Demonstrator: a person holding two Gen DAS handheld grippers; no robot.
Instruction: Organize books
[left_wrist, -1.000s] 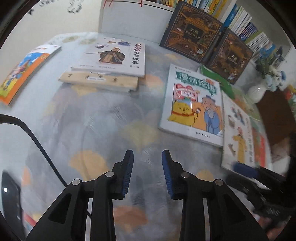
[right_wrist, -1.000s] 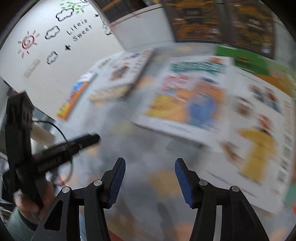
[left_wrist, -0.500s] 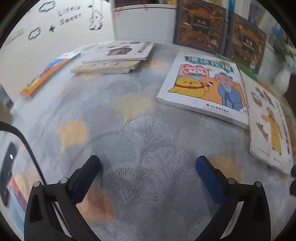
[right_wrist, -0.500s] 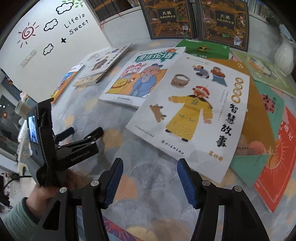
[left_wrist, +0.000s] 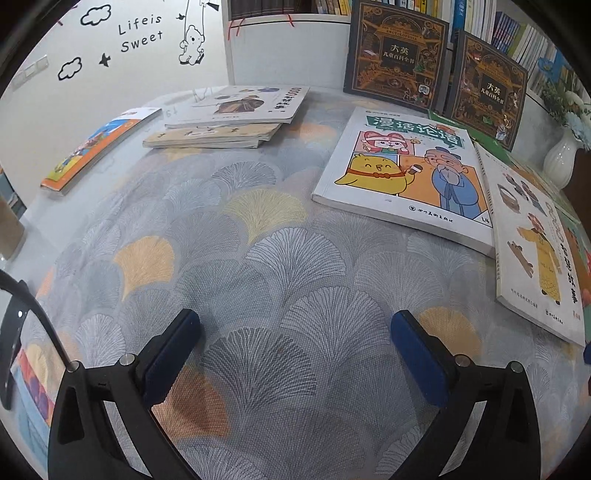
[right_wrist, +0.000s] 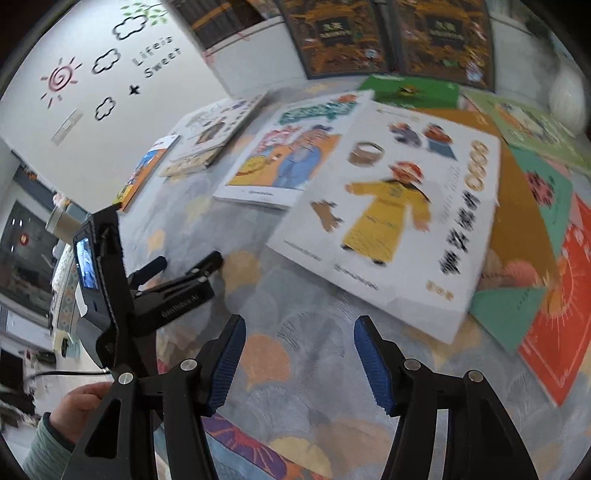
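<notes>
Picture books lie scattered on the fan-patterned tablecloth (left_wrist: 280, 236). A comic book with a yellow chick (left_wrist: 402, 177) lies right of centre, its right edge under a white book with a yellow-robed figure (left_wrist: 532, 251). A stack of two books (left_wrist: 229, 118) and an orange book (left_wrist: 96, 147) lie at the far left. My left gripper (left_wrist: 295, 328) hangs wide open over bare cloth, holding nothing. My right gripper (right_wrist: 300, 336) is open and empty just short of the white book (right_wrist: 391, 218). The left gripper (right_wrist: 188, 264) shows to its left, held by a hand (right_wrist: 81, 406).
Two dark encyclopedias (left_wrist: 395, 55) (left_wrist: 487, 85) lean against the bookshelf (left_wrist: 517, 33) at the back. A white vase (left_wrist: 559, 158) stands at the right. Green (right_wrist: 410, 90), mustard (right_wrist: 517, 206), teal (right_wrist: 546, 199) and red (right_wrist: 554, 302) books overlap to the right. A black cable (left_wrist: 22, 295) runs at the left edge.
The left gripper's jaws went from narrow to wide open as it dropped closer to the cloth. The right gripper swung towards the white book and its jaws widened slightly.
</notes>
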